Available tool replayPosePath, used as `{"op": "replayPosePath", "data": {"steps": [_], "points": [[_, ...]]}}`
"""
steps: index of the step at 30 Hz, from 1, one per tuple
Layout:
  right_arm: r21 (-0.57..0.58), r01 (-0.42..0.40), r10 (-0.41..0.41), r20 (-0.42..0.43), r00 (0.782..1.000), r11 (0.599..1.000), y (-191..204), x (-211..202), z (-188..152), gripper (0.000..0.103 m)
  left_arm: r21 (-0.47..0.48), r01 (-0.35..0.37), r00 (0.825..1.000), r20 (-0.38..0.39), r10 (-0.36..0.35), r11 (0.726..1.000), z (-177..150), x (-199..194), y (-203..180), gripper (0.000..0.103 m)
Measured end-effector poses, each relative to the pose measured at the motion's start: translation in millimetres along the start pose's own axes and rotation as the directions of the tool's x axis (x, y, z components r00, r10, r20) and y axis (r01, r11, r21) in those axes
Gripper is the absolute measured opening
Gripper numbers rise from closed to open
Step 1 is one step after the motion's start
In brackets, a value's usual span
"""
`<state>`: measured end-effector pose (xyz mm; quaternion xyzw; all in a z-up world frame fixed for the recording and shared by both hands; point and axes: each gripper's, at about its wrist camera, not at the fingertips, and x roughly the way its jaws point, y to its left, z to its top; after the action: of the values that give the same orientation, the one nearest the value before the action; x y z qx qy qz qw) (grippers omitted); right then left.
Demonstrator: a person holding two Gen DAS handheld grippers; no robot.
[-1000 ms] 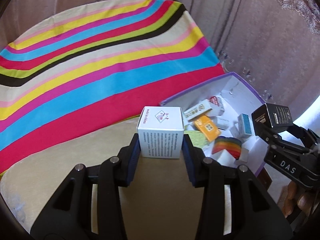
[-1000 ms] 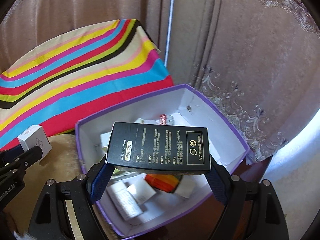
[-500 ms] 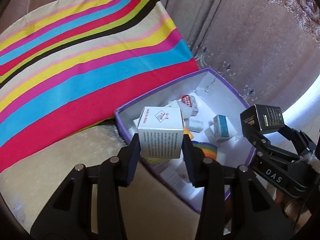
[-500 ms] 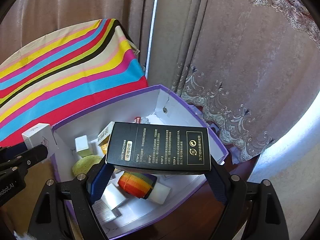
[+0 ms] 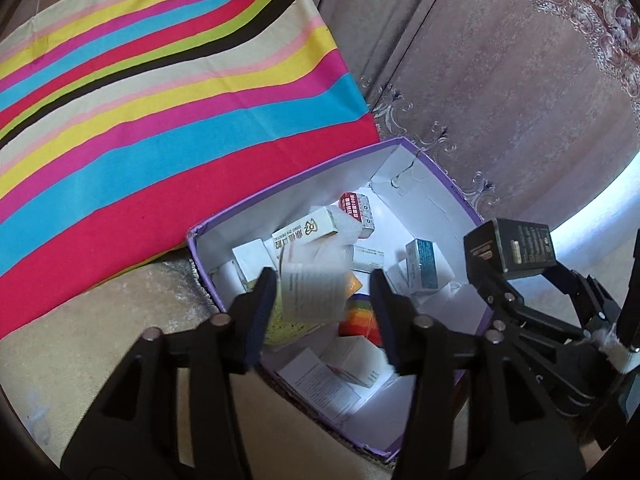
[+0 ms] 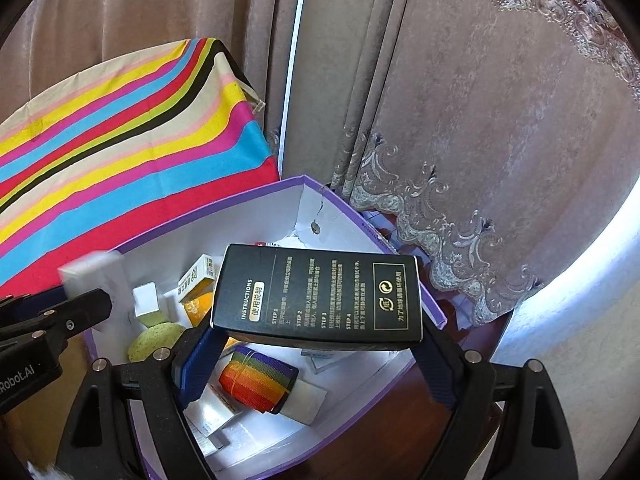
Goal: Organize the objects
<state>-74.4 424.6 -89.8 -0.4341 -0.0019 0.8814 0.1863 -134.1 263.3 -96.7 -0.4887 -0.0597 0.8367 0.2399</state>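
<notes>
Mauve-brown velvet curtains (image 6: 480, 120) with pale embroidered floral trim hang behind. Multicolour striped cloth (image 5: 140, 112) drapes over furniture at left. Beige plush tabletop cover (image 5: 80, 360) in front, dark reddish wood surface (image 6: 380, 440) below. Bright daylight glare at right edge.

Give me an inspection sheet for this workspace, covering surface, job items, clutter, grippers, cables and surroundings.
Surface: beige plush top.
Job's things: white carton, blurred, between the open fingers over the purple box; black carton.
Clutter: rainbow roll, yellow-green sponge, small cartons inside the box.
Grippers: left gripper open; right gripper shut on the black carton.
Cables: nothing seen.
Surroundings: striped cloth, curtains.
</notes>
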Motion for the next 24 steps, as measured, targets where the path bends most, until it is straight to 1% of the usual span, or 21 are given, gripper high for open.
{"op": "replayPosePath", "data": {"steps": [1, 7, 11, 13, 14, 16, 19, 21, 23, 24], "points": [[-0.002, 0.002, -0.002, -0.005, 1.000, 1.000, 0.4, 0.5, -0.2, 0.088, -0.008, 0.004, 1.000, 0.000, -0.004, 1.000, 0.0, -0.4, 1.4, 0.064], [-0.005, 0.015, -0.015, -0.021, 1.000, 1.000, 1.2, -2.2, -1.7, 0.089, -0.045, 0.016, 0.999, -0.028, -0.017, 0.999, -5.6, -3.6, 7.6, 0.072], [0.002, 0.004, -0.004, -0.043, 0.999, 1.000, 1.9, -6.9, -5.0, 0.091, -0.134, 0.061, 0.994, -0.085, -0.073, 0.989, -18.1, -8.2, 24.2, 0.079], [-0.004, -0.002, 0.002, -0.046, 0.999, 1.000, 4.4, -9.8, -6.1, 0.091, -0.138, 0.073, 0.992, -0.094, -0.086, 0.988, -22.8, -12.6, 25.3, 0.080], [-0.008, -0.007, 0.007, -0.048, 0.999, 1.000, 5.4, -10.6, -7.1, 0.091, -0.133, 0.075, 0.992, -0.094, -0.088, 0.988, -26.3, -17.5, 23.8, 0.082], [-0.014, -0.014, 0.013, -0.047, 0.999, 1.000, 7.2, -15.0, -8.9, 0.091, -0.120, 0.081, 0.992, -0.092, -0.092, 0.990, -33.0, -25.6, 19.9, 0.089], [-0.022, -0.019, 0.018, -0.045, 0.999, 1.000, 9.5, -23.4, -12.6, 0.091, -0.106, 0.054, 0.995, -0.079, -0.063, 0.993, -42.6, -35.2, 15.8, 0.089], [-0.028, -0.022, 0.021, -0.047, 0.999, 0.999, 9.8, -27.1, -14.5, 0.091, -0.116, 0.051, 0.995, -0.074, -0.060, 0.992, -43.5, -38.4, 17.0, 0.089], [-0.032, -0.027, 0.025, -0.050, 0.998, 0.999, 9.7, -31.7, -17.9, 0.091, -0.151, 0.082, 0.994, -0.060, -0.092, 0.985, -43.2, -41.1, 22.6, 0.091], [-0.033, -0.031, 0.029, -0.052, 0.998, 0.999, 9.3, -33.7, -19.5, 0.091, -0.168, 0.105, 0.992, -0.055, -0.116, 0.980, -42.6, -40.7, 25.3, 0.094]]}}
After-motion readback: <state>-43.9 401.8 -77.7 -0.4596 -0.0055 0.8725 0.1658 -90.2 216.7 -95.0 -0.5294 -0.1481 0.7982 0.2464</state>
